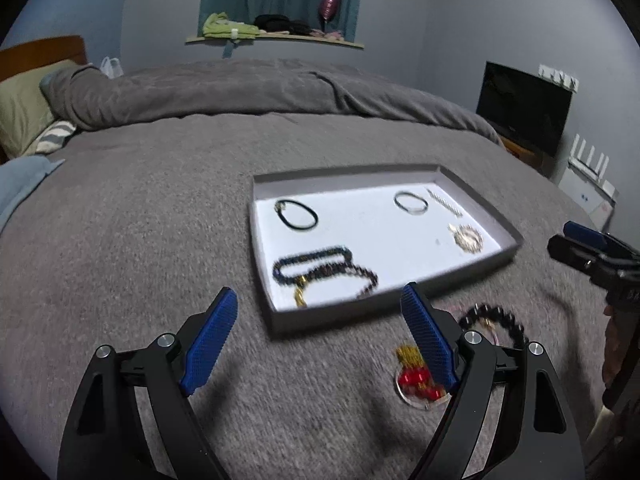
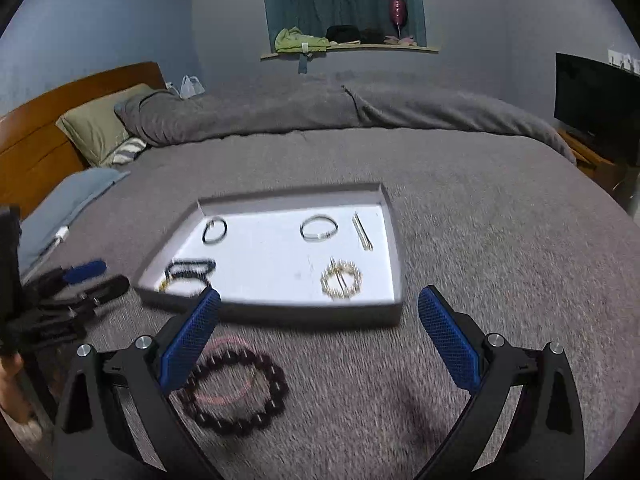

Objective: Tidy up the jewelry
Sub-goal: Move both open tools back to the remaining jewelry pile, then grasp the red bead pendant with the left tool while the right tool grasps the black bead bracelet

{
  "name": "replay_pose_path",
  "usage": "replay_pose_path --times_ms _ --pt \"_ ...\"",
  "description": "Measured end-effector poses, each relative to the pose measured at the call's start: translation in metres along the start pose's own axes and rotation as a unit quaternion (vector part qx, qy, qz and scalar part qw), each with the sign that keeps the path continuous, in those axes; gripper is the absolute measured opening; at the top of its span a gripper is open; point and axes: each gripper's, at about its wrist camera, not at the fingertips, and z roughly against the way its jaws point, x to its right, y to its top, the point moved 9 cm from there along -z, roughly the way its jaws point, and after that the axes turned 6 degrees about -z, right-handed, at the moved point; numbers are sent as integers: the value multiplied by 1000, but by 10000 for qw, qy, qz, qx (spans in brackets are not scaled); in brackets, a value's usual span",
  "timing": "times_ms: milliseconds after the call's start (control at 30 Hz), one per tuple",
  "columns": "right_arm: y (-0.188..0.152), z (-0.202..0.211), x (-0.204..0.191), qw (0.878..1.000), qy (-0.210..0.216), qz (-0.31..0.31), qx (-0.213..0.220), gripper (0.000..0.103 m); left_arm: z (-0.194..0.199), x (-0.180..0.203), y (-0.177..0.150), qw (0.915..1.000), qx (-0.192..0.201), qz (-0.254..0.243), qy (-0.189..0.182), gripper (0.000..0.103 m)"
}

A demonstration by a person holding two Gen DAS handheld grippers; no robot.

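Observation:
A shallow grey tray [image 1: 478, 266] [image 2: 280, 314] with a white floor lies on the grey bed. In it lie a black cord bracelet [image 1: 297, 213] [image 2: 215, 231], a silver bangle [image 1: 411, 203] [image 2: 319, 228], a gold bracelet [image 1: 469, 238] [image 2: 341, 279], a thin chain [image 1: 444, 202] [image 2: 362, 233] and dark beaded bracelets [image 1: 320, 270] [image 2: 190, 270]. On the blanket in front of the tray lie a dark beaded bracelet [image 1: 498, 322] [image 2: 236, 390] and a red-and-gold piece [image 1: 416, 376]. My left gripper [image 1: 320, 300] [image 2: 86, 280] is open and empty. My right gripper [image 2: 320, 300] [image 1: 576, 240] is open and empty above the dark beaded bracelet.
A folded grey duvet [image 1: 240, 92] and pillows [image 2: 100, 128] lie at the bed's far side by a wooden headboard [image 2: 40, 136]. A black screen [image 1: 524, 108] stands at the right. A window shelf [image 2: 348, 50] holds clothes.

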Motion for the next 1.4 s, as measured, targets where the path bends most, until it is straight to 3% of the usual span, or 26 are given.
replay_pose_path --times_ms 200,333,533,600,767,867,1000,1167,1400 --pt "-33 0 9 9997 130 183 -82 98 5 27 -19 9996 -124 -162 -219 84" --pt "-41 0 14 9994 291 118 -138 98 8 50 -37 9981 -238 -253 -503 84" --pt "-43 2 17 9979 604 -89 -227 98 1 64 -48 9968 -359 -435 -566 81" --pt "-44 3 16 9974 669 -93 -258 97 -2 69 -50 9960 -412 -475 -628 71" --pt "-46 4 13 9965 769 -73 -312 97 -5 79 -48 9949 -392 -579 -731 61" --pt "-48 2 9 9948 928 -127 -401 98 -6 83 -46 9939 -371 -564 -867 43" --pt "-52 -1 4 9945 924 -46 -482 97 -9 84 -45 9939 -352 -679 -800 39" --pt "-59 -7 -1 9937 911 14 -647 81 -10 84 -45 9935 -365 -726 -799 27" --pt "-64 -10 -4 9926 962 52 -739 62 -4 83 -41 9938 -277 -746 -780 25"
